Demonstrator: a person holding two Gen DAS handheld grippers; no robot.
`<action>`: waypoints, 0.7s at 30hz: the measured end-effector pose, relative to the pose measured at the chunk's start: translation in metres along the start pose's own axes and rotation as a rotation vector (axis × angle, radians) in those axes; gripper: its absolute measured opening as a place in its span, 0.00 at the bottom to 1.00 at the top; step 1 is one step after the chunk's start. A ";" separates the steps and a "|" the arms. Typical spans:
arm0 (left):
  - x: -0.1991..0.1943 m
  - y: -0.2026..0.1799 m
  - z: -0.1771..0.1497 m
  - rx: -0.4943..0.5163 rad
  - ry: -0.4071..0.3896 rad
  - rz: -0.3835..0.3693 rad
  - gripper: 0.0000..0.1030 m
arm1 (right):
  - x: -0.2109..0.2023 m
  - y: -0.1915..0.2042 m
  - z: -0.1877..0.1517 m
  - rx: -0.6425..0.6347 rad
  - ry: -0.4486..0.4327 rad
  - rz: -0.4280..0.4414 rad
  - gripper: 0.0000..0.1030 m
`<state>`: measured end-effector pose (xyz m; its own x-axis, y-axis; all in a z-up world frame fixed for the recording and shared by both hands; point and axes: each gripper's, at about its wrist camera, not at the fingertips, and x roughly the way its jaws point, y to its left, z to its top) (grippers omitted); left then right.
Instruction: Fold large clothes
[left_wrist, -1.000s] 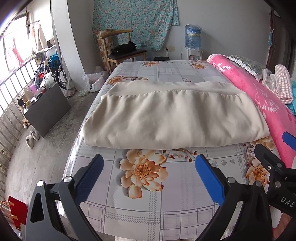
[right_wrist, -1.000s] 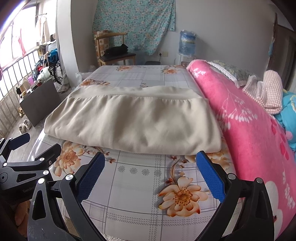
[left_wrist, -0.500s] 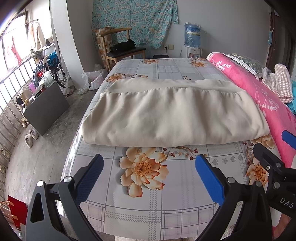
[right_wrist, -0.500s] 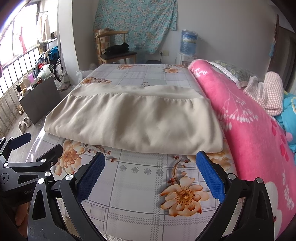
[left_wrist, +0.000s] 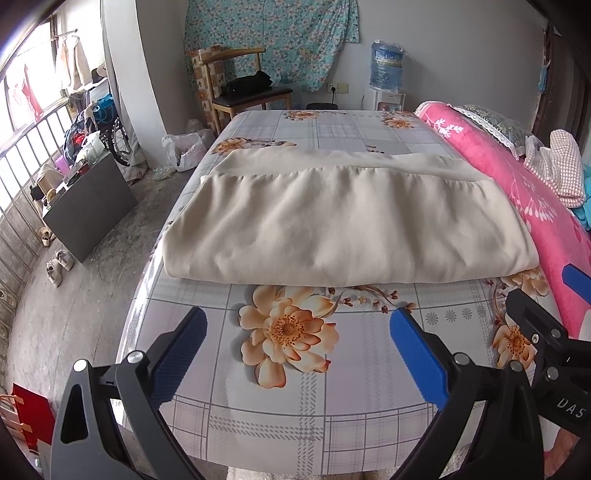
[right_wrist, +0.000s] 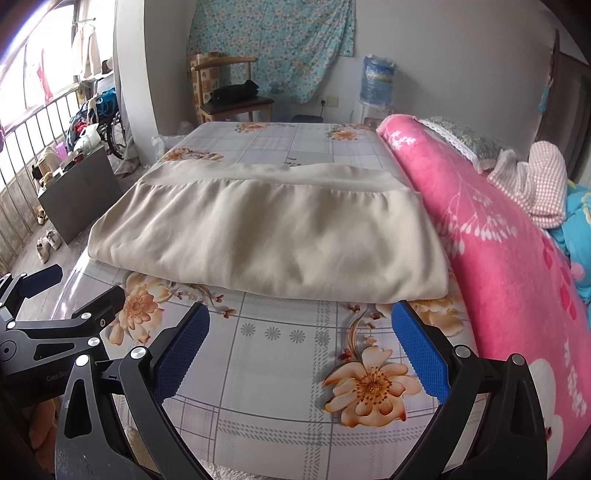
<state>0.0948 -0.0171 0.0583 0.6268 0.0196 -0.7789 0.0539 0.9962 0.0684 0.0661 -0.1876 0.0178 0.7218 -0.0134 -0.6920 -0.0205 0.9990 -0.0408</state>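
A large beige garment (left_wrist: 340, 221) lies folded into a wide rectangle across the flower-print bed (left_wrist: 295, 387), its gathered band at the far edge; the right wrist view shows the same beige garment (right_wrist: 273, 236). My left gripper (left_wrist: 297, 325) is open above the sheet, short of the garment's near fold, with nothing between its blue pads. Over the near right part of the bed, my right gripper (right_wrist: 299, 321) is open too, its right pad close to the garment's near right corner. Each gripper shows at the edge of the other's view.
A rolled pink blanket (right_wrist: 509, 266) runs along the bed's right side, with a checked cloth (right_wrist: 535, 184) and a pillow behind it. A wooden chair (left_wrist: 243, 88) and a water dispenser (left_wrist: 386, 74) stand by the far wall. Bare floor, shoes and a dark board (left_wrist: 88, 206) lie left.
Both grippers have moved slightly forward toward the garment's near edge. The garment has not moved, and both grippers stay open.
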 end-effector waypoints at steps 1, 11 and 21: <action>0.000 0.000 0.000 0.001 0.000 0.000 0.95 | 0.000 0.000 0.000 0.001 0.001 -0.001 0.92; 0.001 0.001 0.001 -0.005 0.009 -0.007 0.95 | -0.001 -0.002 0.000 0.010 0.007 0.002 0.92; 0.002 0.000 0.001 -0.007 0.013 -0.008 0.95 | 0.000 -0.004 -0.001 0.019 0.014 0.004 0.92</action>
<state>0.0971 -0.0174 0.0574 0.6166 0.0128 -0.7872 0.0536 0.9969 0.0582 0.0655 -0.1919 0.0167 0.7120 -0.0099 -0.7021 -0.0102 0.9997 -0.0244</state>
